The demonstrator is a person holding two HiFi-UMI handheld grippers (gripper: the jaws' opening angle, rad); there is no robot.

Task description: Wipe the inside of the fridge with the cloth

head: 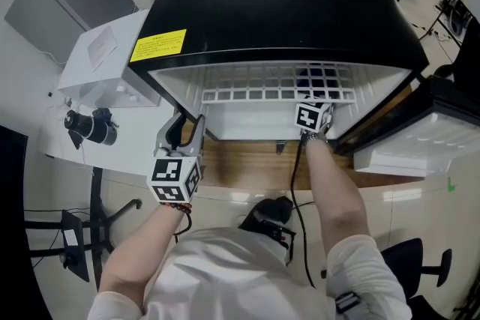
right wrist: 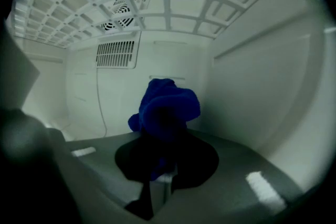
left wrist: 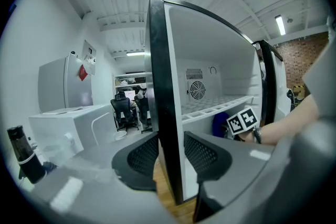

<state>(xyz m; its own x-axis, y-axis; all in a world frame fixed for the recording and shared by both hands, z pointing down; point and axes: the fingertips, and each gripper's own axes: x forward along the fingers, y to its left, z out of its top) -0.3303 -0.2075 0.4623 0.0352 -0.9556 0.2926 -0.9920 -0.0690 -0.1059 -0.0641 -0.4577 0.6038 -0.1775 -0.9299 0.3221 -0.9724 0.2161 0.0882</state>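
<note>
As right fingers (right wrist: 197, 162) pinch it, cloth (right wrist: 168, 105) protrudes

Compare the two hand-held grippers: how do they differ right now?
The left hand-held gripper clamps the fridge wall at its front edge; the right hand-held gripper pinches the cloth inside the fridge. The left's jaws stand wider apart than the right's. Both are gripping something.

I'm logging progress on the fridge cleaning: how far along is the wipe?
Done: the black mini fridge stands open, and the left hand-held gripper clamps its side wall. In hand: the right hand-held gripper holds the crumpled blue cloth inside, under the white grid shelf. Left: which surfaces are wiped cannot be told.
</note>
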